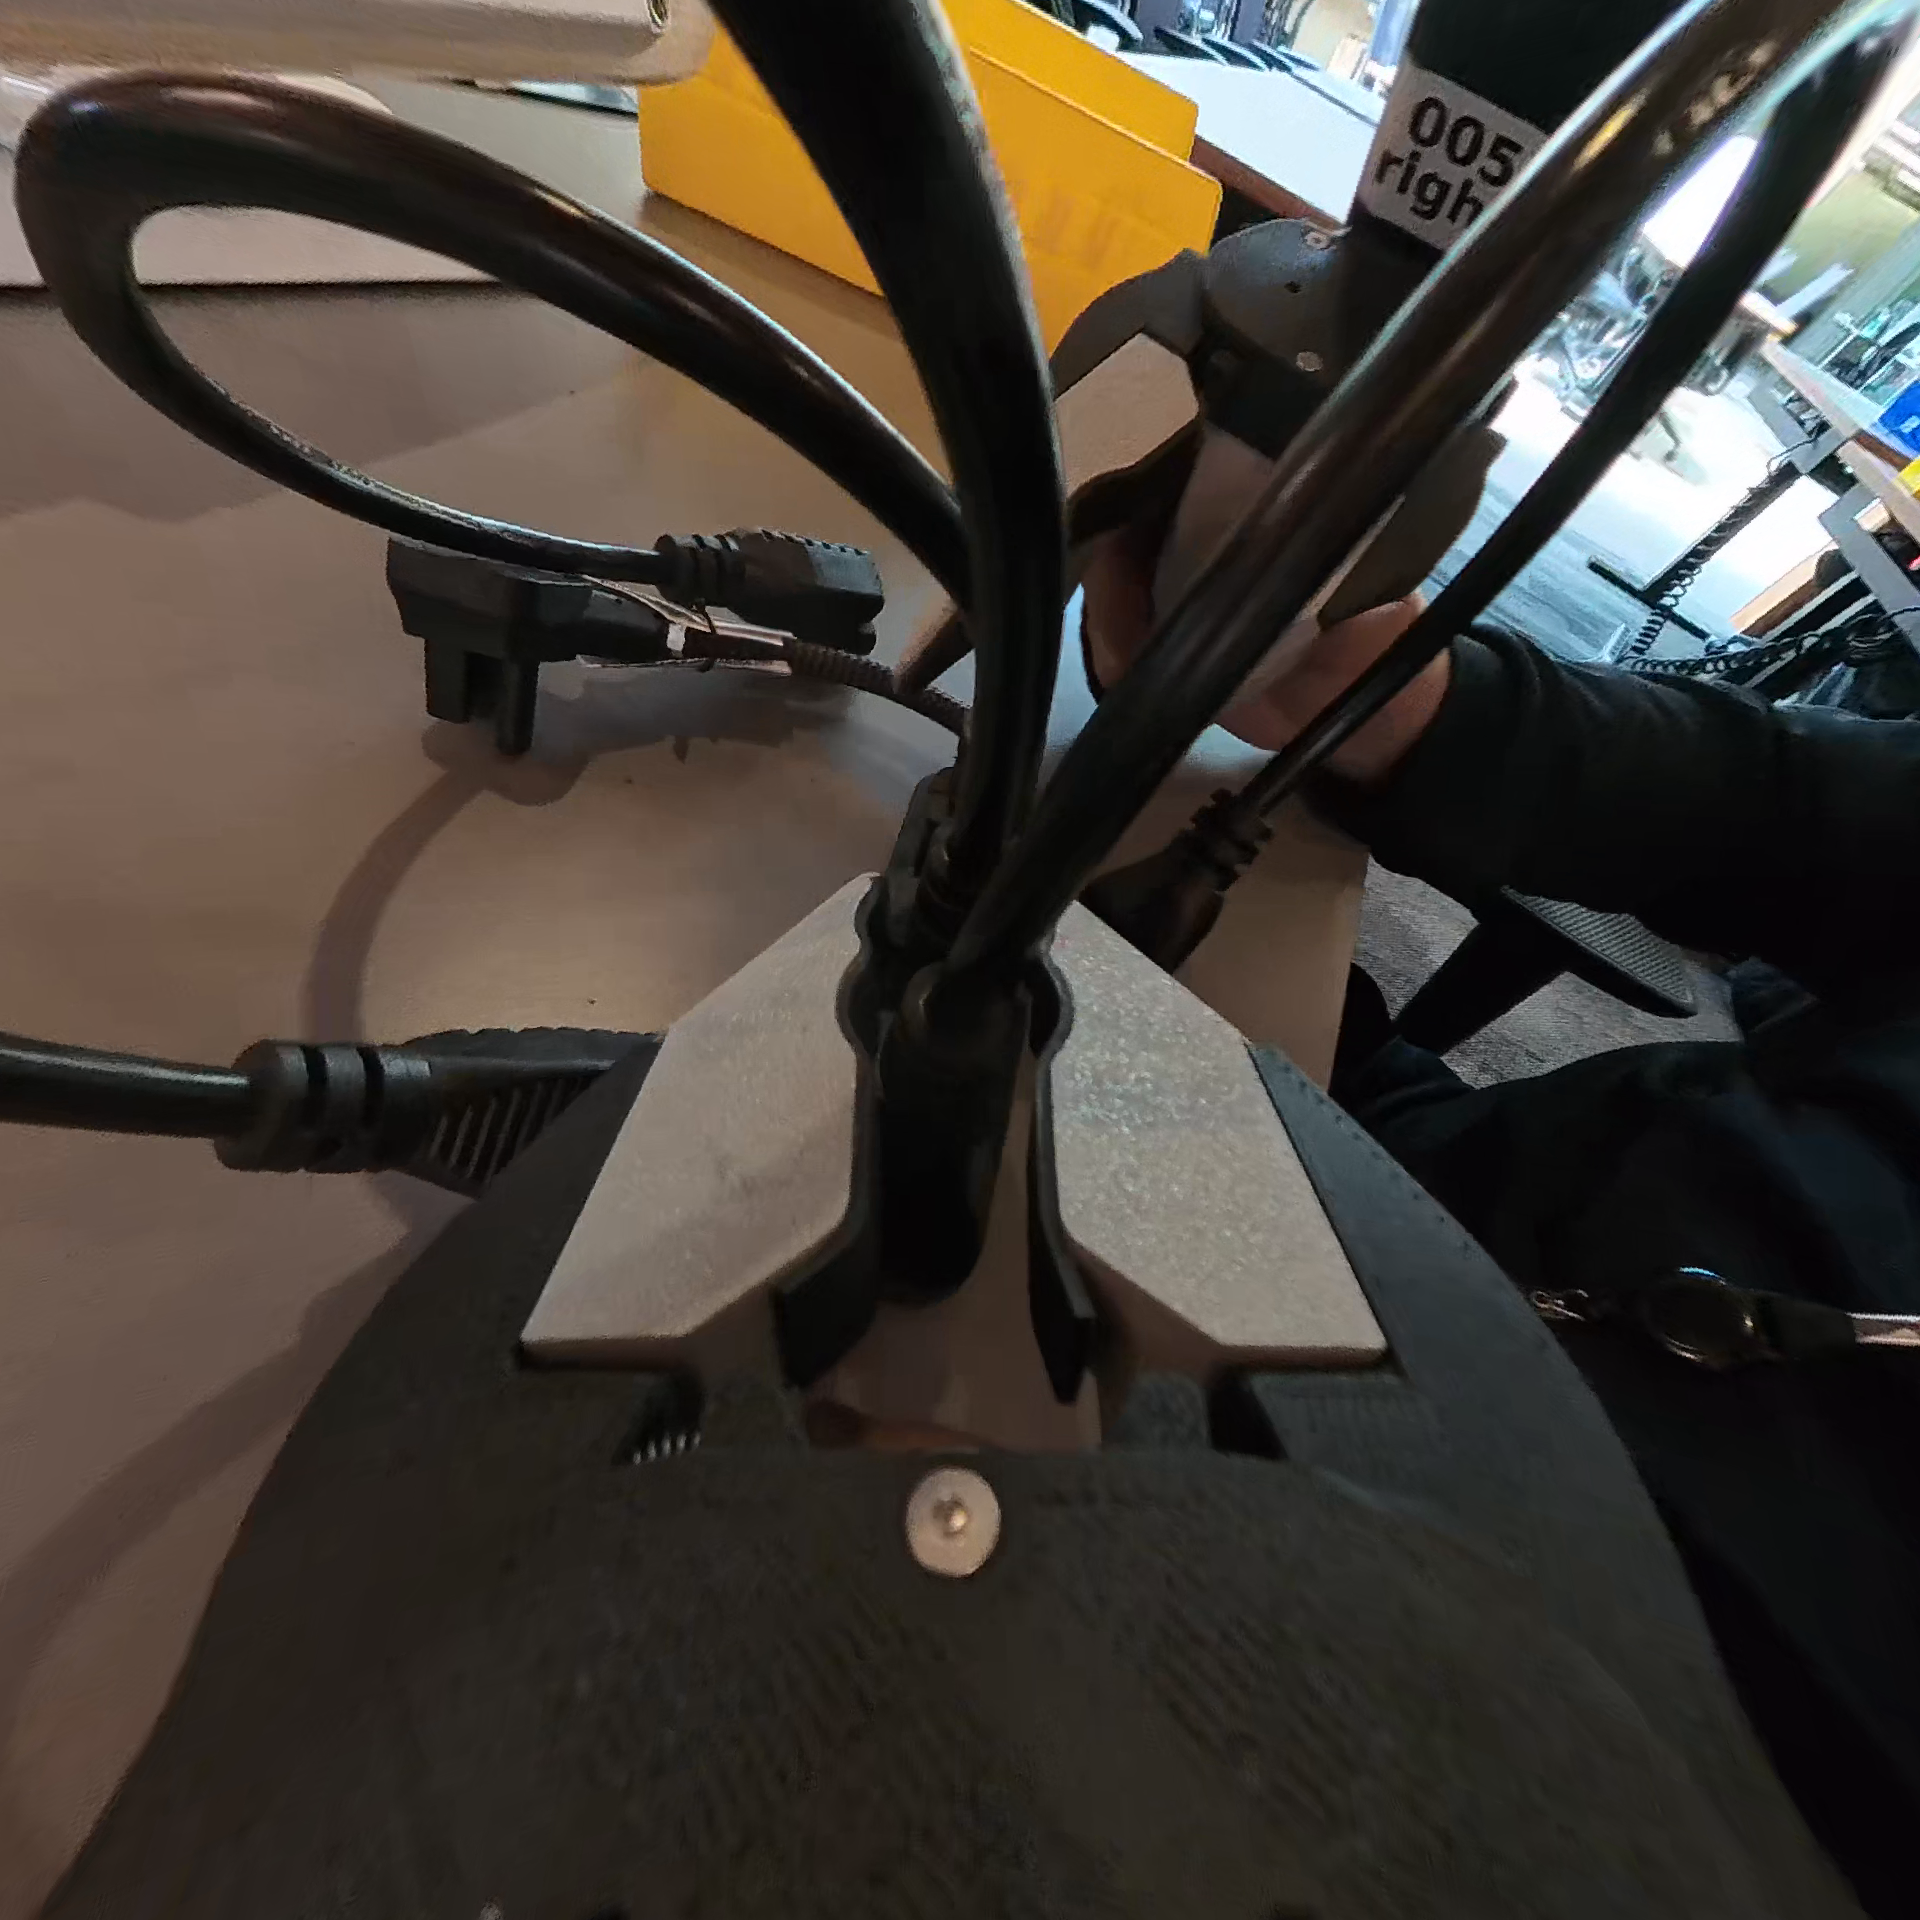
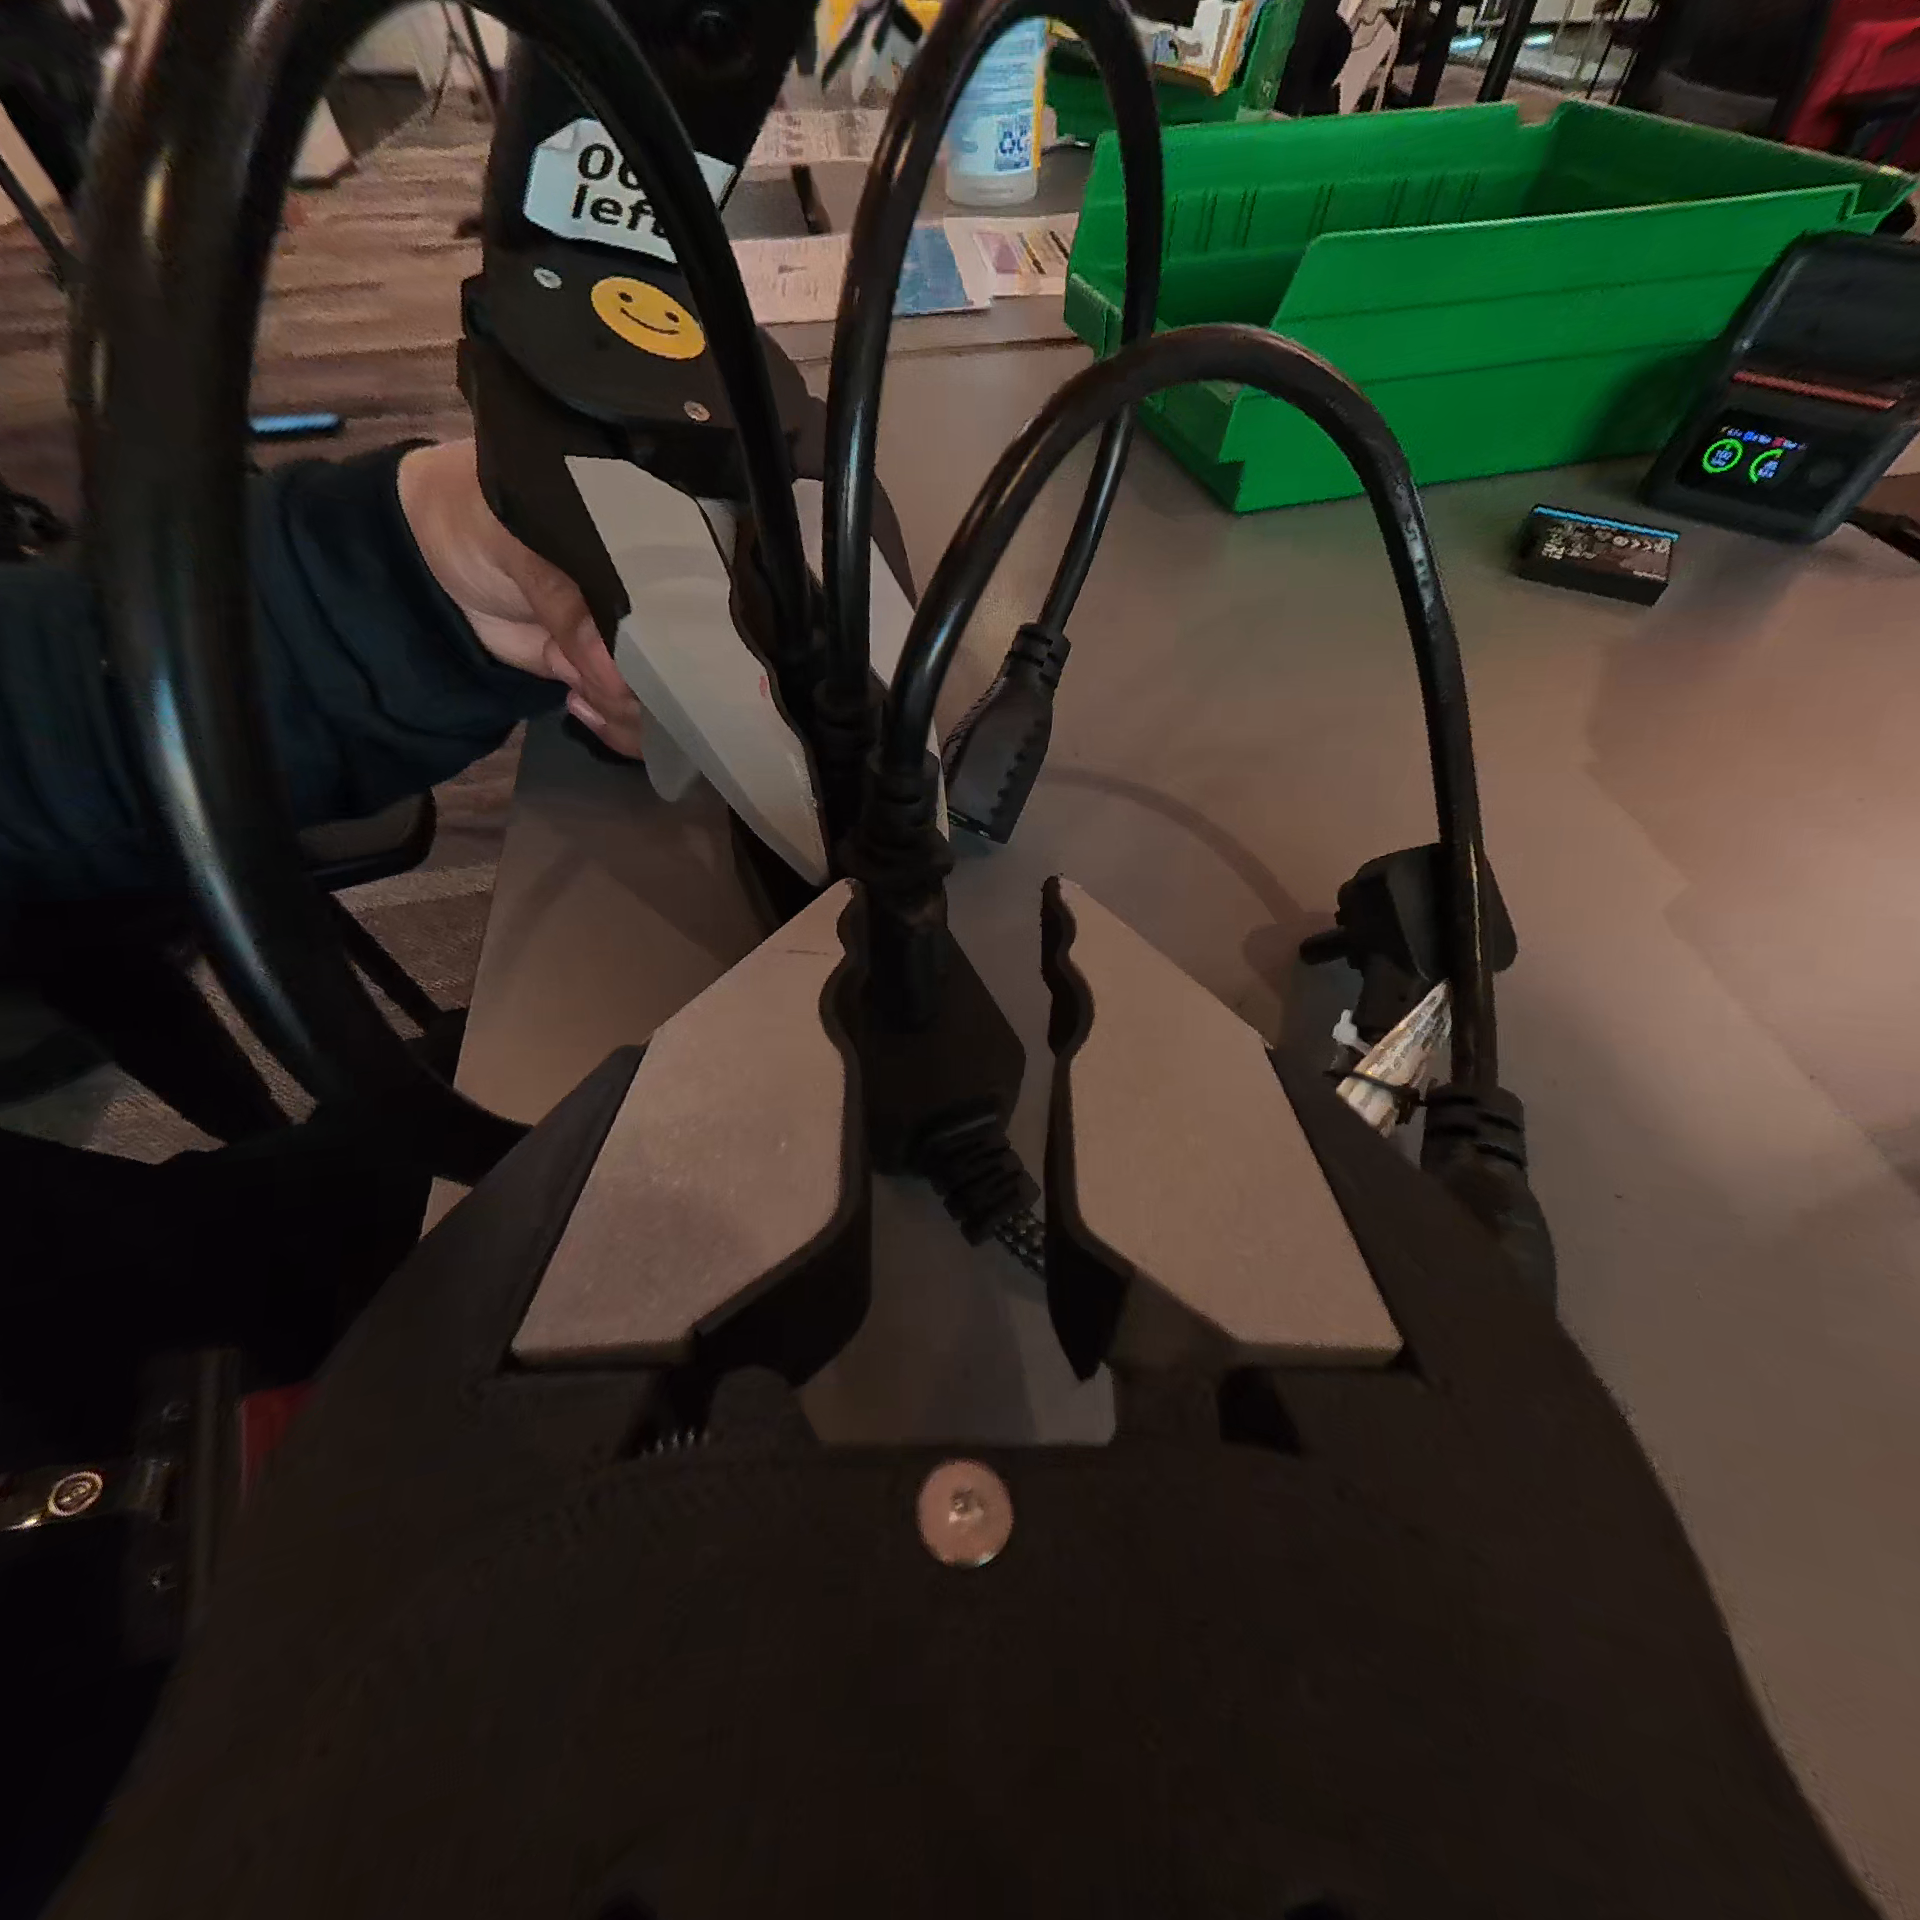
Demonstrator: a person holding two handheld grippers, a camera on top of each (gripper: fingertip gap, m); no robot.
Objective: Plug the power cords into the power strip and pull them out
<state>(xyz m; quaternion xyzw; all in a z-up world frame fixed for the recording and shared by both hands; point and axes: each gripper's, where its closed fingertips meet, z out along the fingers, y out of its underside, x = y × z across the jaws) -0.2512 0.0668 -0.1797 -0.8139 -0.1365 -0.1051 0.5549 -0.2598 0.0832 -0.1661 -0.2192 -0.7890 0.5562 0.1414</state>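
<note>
Tan tabletop [image 1: 260, 883], green bin [image 2: 1455, 270], possibly office desks beyond

All power cords [image 1: 997, 436] are glossy black, with black ribbed strain reliefs at the plugs [image 2: 1003, 743]; one cord carries a white and silver tag [image 2: 1397, 1049]. Both grippers show matte black bodies with plain pale grey finger plates [image 1: 727, 1164], and the left gripper [image 2: 831, 790] bears a white label and a round yellow sticker [image 2: 647, 317]. The table [image 1: 260, 831] is plain beige-grey, one bin yellow [image 1: 1101, 208], the other bright green [image 2: 1455, 312]
</note>
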